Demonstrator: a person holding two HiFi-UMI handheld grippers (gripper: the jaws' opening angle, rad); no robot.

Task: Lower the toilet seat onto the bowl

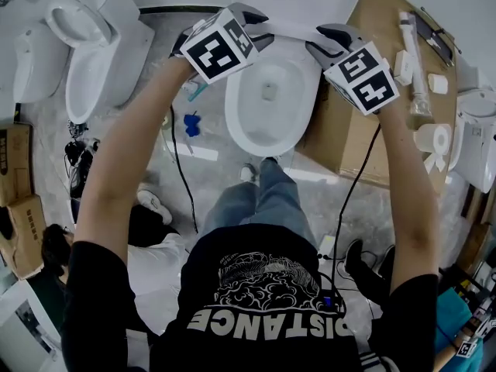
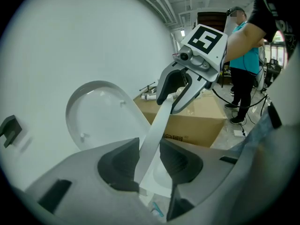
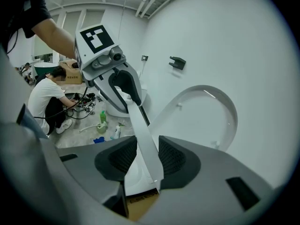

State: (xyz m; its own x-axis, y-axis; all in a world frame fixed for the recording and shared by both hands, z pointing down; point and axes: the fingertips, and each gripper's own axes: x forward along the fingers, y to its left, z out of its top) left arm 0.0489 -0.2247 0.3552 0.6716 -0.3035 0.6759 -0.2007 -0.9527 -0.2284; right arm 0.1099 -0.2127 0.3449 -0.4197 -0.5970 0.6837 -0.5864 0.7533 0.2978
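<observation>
Left tongs (image 2: 150,159) and right tongs (image 3: 143,161) each clamp the raised toilet seat (image 1: 291,29) by its edge. This two-sided hold likely steadies its lowering onto the bowl (image 1: 246,126).

Under the raised seat (image 1: 291,28) the bowl (image 1: 236,118) lies open. A cardboard box (image 1: 349,138) stands close at its right. Another toilet (image 1: 101,76) stands at left, with floor (image 1: 213,184) between.
</observation>
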